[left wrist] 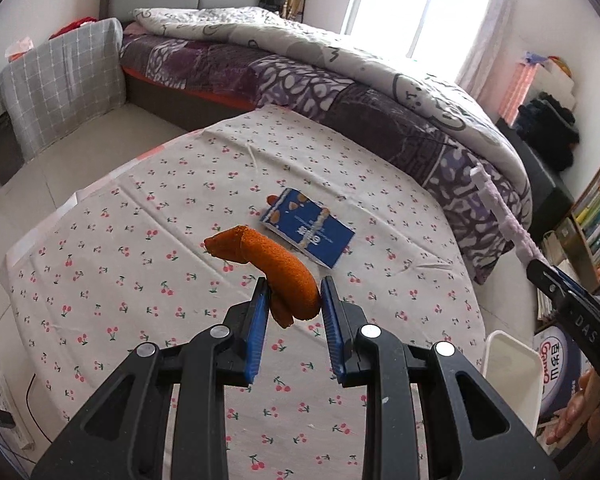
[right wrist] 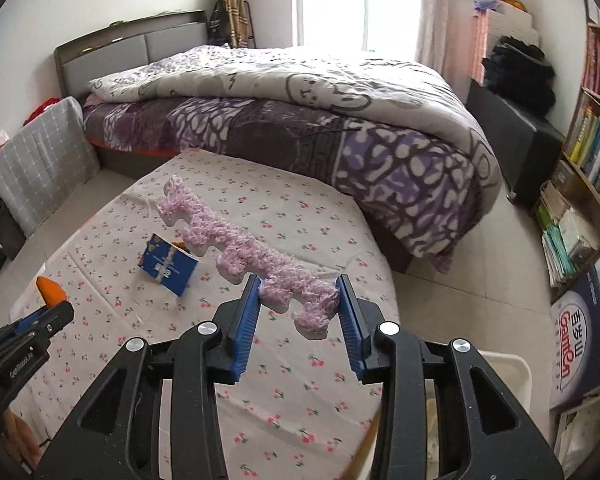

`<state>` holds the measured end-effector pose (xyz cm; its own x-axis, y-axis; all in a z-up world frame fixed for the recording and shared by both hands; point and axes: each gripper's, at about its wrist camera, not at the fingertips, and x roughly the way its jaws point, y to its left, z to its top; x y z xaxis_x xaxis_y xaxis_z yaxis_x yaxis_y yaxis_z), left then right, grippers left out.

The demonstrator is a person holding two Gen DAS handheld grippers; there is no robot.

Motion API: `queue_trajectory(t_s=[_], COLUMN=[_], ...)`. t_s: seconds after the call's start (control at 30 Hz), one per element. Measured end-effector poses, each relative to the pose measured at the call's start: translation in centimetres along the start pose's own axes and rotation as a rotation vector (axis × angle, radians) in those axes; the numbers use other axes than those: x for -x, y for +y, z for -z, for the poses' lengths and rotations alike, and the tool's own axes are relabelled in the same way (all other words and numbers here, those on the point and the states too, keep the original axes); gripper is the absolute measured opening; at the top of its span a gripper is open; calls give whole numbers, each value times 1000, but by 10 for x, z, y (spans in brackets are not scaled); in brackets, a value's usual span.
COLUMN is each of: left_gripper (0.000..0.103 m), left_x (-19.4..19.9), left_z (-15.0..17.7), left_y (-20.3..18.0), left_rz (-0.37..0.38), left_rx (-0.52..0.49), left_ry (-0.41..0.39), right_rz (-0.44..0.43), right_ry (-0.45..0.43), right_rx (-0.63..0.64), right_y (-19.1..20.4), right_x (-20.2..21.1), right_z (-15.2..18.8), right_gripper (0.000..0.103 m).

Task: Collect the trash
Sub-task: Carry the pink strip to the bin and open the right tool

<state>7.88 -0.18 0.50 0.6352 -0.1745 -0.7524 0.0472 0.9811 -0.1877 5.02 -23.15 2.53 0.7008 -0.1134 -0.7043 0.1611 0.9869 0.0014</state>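
Orange piece: a rolled, rough-textured orange piece (left wrist: 268, 264) is pinched at its near end between the blue pads of the left gripper (left wrist: 293, 294); the rest sticks out forward and to the left, clear of the tablecloth below.
Pink piece: a long, fuzzy pink strip with notched edges (right wrist: 244, 256) is clamped at its near end by the right gripper (right wrist: 299, 296); it reaches out over the table, held off the surface.
Left fingers: pressed in against the orange piece from both sides.
Right fingers: closed onto the pink strip, pads touching its two edges.
Blue packet: a blue printed packet (left wrist: 310, 232) lies flat on the tablecloth beyond the orange piece, near the middle of the table, apart from both grippers.
Table: covered by a pale cloth printed with small cherries (left wrist: 140, 280).
White bin: a white plastic container (left wrist: 512, 376) stands just beside the table's right edge, below the right gripper.
Surroundings: a bed with a purple patterned blanket and pale duvet (right wrist: 300, 120) runs behind the table; a bookshelf (right wrist: 592, 140) stands at the right wall.
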Motion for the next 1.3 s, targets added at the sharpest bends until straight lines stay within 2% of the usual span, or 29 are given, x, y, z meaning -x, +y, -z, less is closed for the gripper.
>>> queue_trajectory(t_s=[0.2, 0.57, 1.03, 1.17, 1.3], left_gripper=[27, 27, 27, 27, 27], left_x=[-6, -15, -26, -28, -30], left_z=[8, 26, 53, 61, 70], left_y=[-16, -57, -119, -136, -155], left_rz=[7, 23, 78, 96, 118], left_rx=[-34, -128, -245, -273, -306], left_ry=[16, 36, 70, 80, 91], right_rz=[0, 26, 158, 213, 305], right_ry=[35, 13, 22, 58, 185], right_rx=[-52, -81, -86, -47, 50], right_y=[-26, -73, -140, -156, -168], right_x=[-7, 12, 33, 35, 20], right_z=[15, 14, 23, 28, 42], right_gripper=[37, 37, 38, 38, 39])
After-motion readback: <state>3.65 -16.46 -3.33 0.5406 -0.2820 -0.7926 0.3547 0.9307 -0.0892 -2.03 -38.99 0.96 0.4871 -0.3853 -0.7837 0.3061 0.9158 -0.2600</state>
